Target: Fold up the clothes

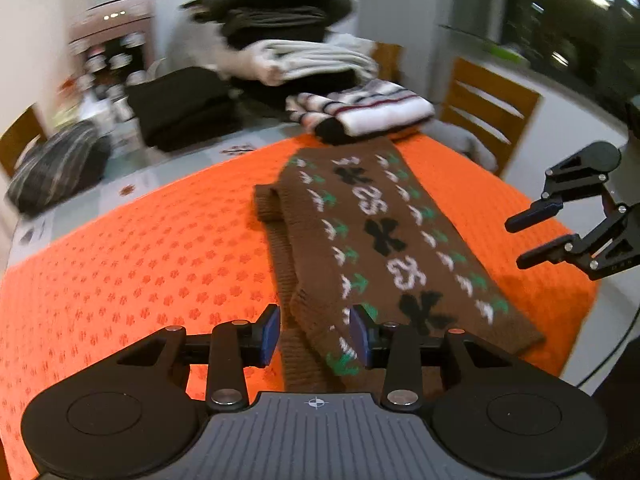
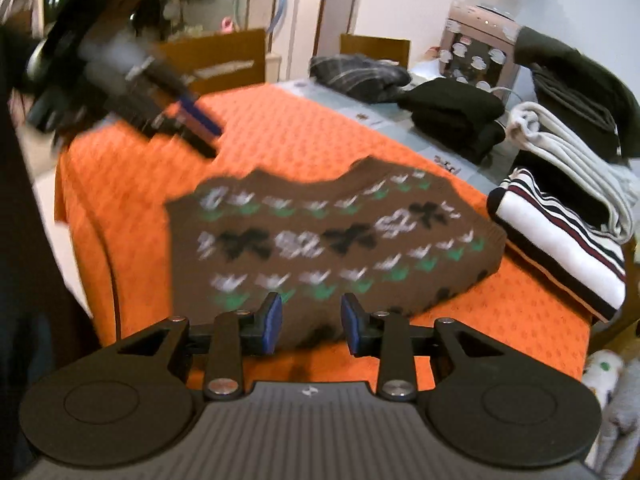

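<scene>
Sweater (image 1: 384,236) (brown, patterned) lies folded on the orange cloth (image 1: 140,264), its far end beside a striped stack (image 1: 372,110). Left gripper (image 1: 314,334) hangs partly open over the near hem, gripping nothing. Right gripper (image 2: 311,322) stands likewise parted and empty above the sweater's edge.

White walls (image 1: 400,8), wooden chairs (image 1: 488,108), dark window (image 1: 568,12)

Sweater (image 1: 384,236): brown knit, rows of white and green motifs, black crosses. Cloth (image 1: 140,264) beneath: bright orange, darker repeating flower print. Folded top (image 2: 560,240): white with black and maroon stripes; gripper pads (image 1: 269,330): blue.
</scene>
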Tool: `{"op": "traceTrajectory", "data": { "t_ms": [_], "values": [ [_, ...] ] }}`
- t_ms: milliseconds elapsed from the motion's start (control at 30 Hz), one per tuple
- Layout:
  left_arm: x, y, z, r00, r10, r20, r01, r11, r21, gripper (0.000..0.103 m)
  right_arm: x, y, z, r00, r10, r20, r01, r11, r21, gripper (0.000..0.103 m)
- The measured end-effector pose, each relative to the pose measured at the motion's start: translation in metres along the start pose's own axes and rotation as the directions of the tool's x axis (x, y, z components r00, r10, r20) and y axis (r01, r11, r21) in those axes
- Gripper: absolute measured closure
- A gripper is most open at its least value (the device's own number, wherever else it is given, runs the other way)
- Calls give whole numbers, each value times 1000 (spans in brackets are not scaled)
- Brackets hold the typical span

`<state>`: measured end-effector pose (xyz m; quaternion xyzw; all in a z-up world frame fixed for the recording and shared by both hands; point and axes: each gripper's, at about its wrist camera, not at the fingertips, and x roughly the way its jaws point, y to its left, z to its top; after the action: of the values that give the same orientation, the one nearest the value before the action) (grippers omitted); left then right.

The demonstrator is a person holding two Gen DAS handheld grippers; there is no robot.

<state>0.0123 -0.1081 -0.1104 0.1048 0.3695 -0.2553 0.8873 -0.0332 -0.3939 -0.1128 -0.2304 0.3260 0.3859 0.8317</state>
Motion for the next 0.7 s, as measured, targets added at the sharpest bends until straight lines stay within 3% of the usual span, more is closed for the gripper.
{"op": "traceTrajectory", "data": {
  "t_ms": [167,300,367,633,700],
  "values": [
    [2,0,-9,997,-82,-13,83,985,154,59,-5,50,-17,999,-41,-12,39,992,-121,48],
    [5,-5,-17,991,-132,-21,133,958,253,50,-1,86,-24,995,-101,3,98,959,-265,44],
    [5,-8,-19,988,-154,-28,156,942,298,42,5,104,-26,990,-143,13,138,921,-365,42],
    [0,-19,-32,971,-234,-42,225,848,480,32,34,143,-38,969,-244,26,201,728,-655,42],
    [0,-23,-36,967,-252,-45,237,817,525,29,39,144,-36,965,-261,20,205,705,-679,43]
  ]
}}
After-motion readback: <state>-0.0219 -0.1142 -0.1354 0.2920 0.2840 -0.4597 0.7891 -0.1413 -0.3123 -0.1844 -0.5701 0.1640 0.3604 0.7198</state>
